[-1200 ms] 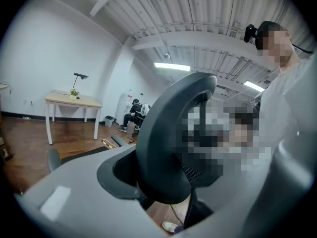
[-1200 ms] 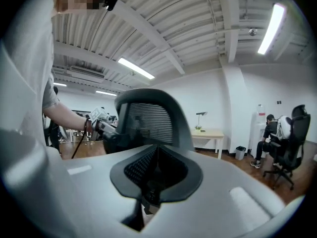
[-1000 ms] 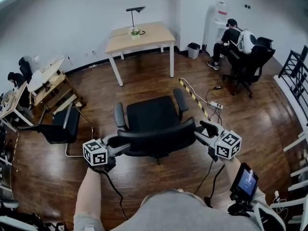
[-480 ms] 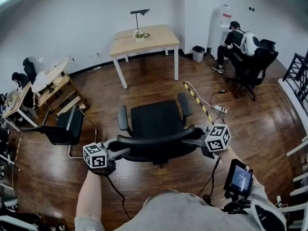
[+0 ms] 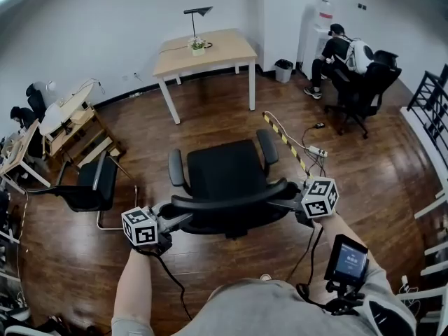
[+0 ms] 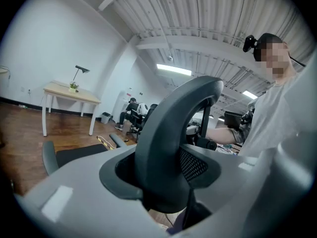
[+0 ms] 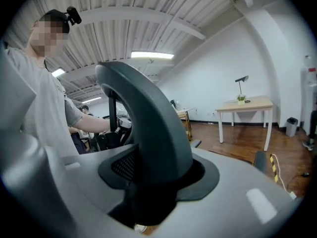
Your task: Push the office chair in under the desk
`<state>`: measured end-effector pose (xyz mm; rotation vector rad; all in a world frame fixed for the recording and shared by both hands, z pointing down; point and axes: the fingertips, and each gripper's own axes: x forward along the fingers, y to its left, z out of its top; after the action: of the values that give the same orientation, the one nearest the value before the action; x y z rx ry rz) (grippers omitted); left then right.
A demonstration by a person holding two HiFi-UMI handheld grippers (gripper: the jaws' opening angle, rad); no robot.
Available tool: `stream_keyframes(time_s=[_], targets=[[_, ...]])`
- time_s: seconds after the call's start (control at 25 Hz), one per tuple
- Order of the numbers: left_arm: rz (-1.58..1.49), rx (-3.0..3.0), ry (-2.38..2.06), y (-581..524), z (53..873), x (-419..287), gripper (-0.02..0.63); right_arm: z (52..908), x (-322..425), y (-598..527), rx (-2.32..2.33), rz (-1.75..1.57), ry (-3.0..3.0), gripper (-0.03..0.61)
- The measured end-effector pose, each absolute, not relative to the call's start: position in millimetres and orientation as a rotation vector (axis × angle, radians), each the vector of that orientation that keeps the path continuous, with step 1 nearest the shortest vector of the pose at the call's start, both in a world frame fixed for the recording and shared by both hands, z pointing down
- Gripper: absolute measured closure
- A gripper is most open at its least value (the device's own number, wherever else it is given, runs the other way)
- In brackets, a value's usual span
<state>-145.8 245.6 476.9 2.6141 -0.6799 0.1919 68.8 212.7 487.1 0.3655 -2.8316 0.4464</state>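
Office chair (image 5: pixel 224 170) stands on the wood floor (image 5: pixel 210 117), seat facing the desk (image 5: pixel 203 51) but well apart from it, open floor between. Left gripper (image 5: pixel 183 218) sits at the left end of the chair's backrest (image 5: pixel 231 200), right gripper (image 5: pixel 280 203) at the right end. Both pairs of jaws have just been closing; in each gripper view the curved backrest edge fills the gap and the jaws pinch it. Desk against the far wall carries a lamp (image 5: pixel 196 12) and a small plant (image 5: pixel 197 45). Second black chair (image 5: pixel 87 184) off to the left. Striped cable cover (image 5: pixel 283 138) lies right of the chair.
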Motion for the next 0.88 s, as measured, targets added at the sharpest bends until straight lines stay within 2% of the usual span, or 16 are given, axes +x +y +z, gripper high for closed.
stream_keyframes(time_s=[0.48, 0.88], targets=[[0.226, 2.638, -0.565, 240, 464, -126, 0.425, 480, 80, 207, 0.391, 0.466, -2.821, 0.359], [0.218, 2.616, -0.592, 184, 485, -172, 0.428, 498, 34, 153, 0.378, 0.449, -2.83, 0.362]])
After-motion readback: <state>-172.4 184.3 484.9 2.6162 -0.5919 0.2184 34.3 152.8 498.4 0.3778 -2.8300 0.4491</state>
